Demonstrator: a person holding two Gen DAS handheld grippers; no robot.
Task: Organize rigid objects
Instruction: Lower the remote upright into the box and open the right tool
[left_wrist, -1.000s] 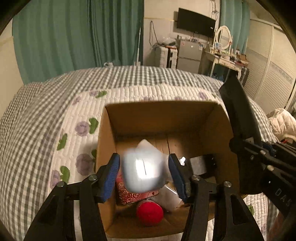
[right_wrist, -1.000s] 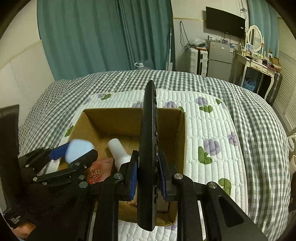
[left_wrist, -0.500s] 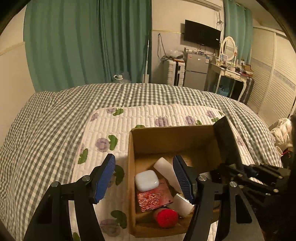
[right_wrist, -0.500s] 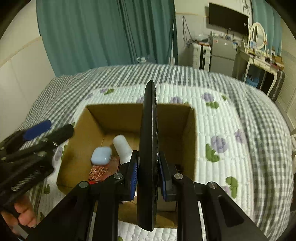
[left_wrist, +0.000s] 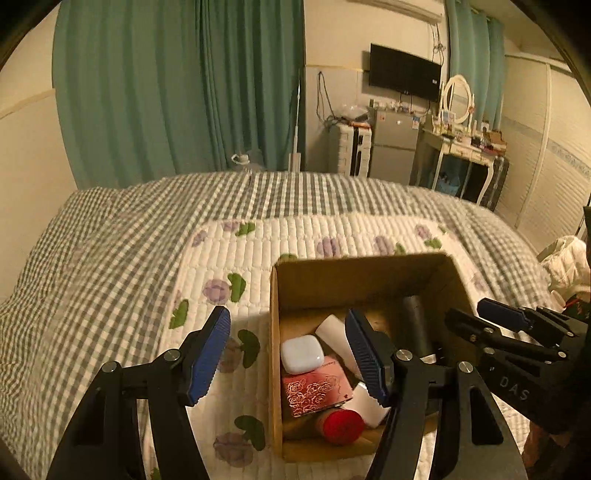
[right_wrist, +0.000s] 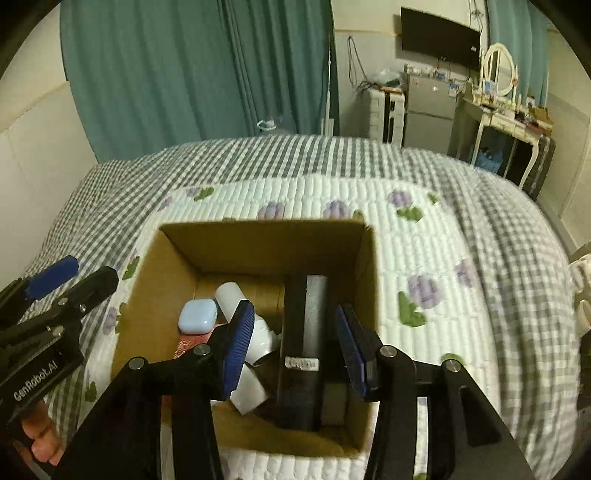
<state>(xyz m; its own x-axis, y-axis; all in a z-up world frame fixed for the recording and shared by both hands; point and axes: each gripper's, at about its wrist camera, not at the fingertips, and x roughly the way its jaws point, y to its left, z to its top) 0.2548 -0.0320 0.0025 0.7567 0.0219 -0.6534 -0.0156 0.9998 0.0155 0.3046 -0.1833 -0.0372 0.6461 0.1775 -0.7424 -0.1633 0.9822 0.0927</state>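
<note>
An open cardboard box (left_wrist: 362, 280) sits on the quilt. In it lie a white earbud case (left_wrist: 301, 352), a red patterned box (left_wrist: 316, 391), a red cap (left_wrist: 341, 426), a white tube (left_wrist: 338, 336) and a black remote (left_wrist: 417, 328). My left gripper (left_wrist: 288, 354) hangs open and empty above the box's left wall. In the right wrist view the remote (right_wrist: 295, 332) lies in the box (right_wrist: 258, 240) beside a grey block (right_wrist: 316, 314). My right gripper (right_wrist: 297, 347) is above it with its jaws opening, and the pads (right_wrist: 240, 343) stand clear of the remote.
The box rests on a white floral quilt (left_wrist: 295, 243) over a grey checked bedspread (left_wrist: 110, 251). Green curtains, a fridge, a wall television and a dressing table stand beyond the bed. A hand (right_wrist: 40, 439) holds the left gripper (right_wrist: 75, 280) at the box's left.
The earbud case left my left gripper and now lies in the box; that gripper rose and drew back. My right gripper opened and the upright remote dropped into the box.
</note>
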